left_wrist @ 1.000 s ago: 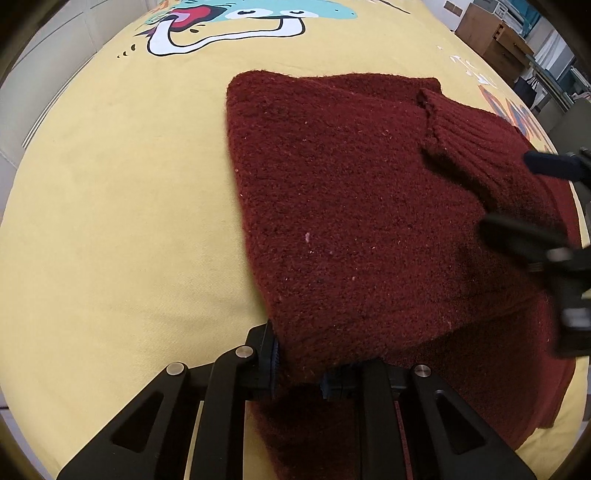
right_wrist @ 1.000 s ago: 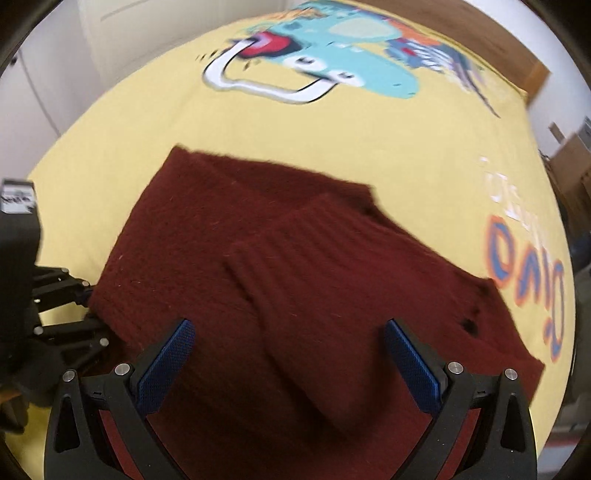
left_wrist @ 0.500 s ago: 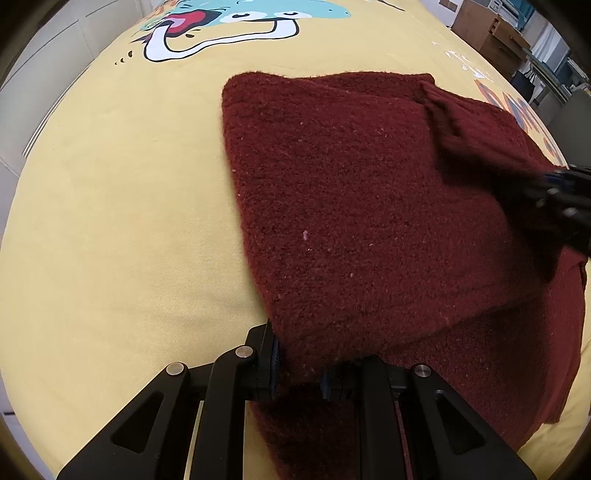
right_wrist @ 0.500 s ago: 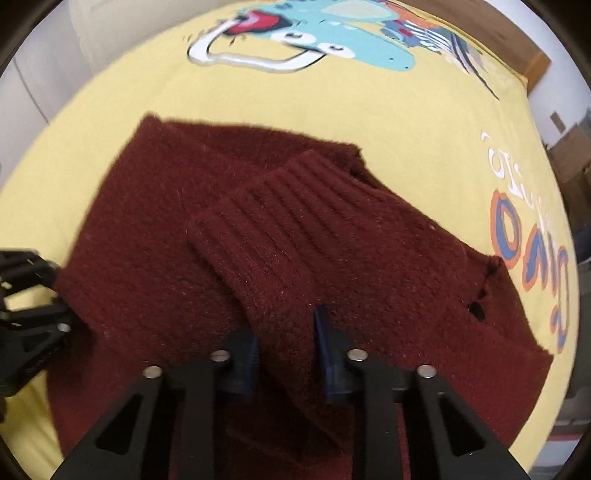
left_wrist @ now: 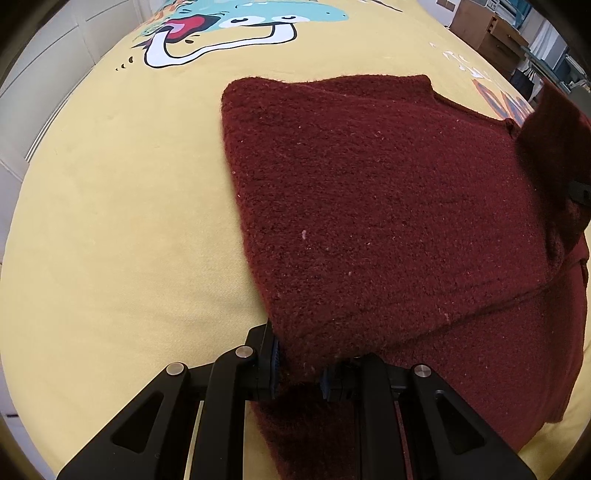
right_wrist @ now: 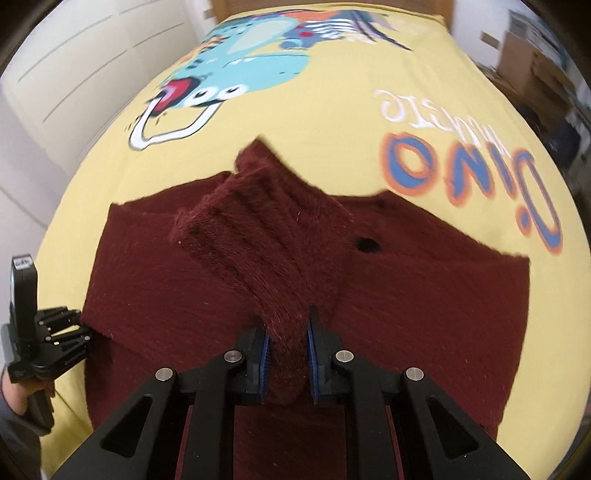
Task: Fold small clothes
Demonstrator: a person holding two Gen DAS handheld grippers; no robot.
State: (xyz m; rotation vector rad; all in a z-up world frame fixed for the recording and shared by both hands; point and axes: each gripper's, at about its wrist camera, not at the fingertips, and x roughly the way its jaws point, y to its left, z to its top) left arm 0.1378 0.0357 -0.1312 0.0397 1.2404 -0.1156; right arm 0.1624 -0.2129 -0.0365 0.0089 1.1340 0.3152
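A dark red knitted sweater lies partly folded on a yellow bedcover. My left gripper is shut on the sweater's near corner, where a folded layer meets the bed. In the right wrist view the same sweater spreads across the middle, and my right gripper is shut on its ribbed sleeve, which is lifted off the body and stands up towards the camera. The left gripper shows at the left edge, pinching the sweater's corner. The raised sleeve hangs at the right edge of the left wrist view.
The bedcover carries a cartoon dinosaur print and orange-blue lettering. White panelled cupboards stand beyond the bed on the left. Wooden furniture and boxes stand past the far right. A small round hole shows in the sweater.
My right gripper went from wide open to shut on the ribbed sleeve, then carried it up and to the right off the body. The left gripper kept its hold in place.
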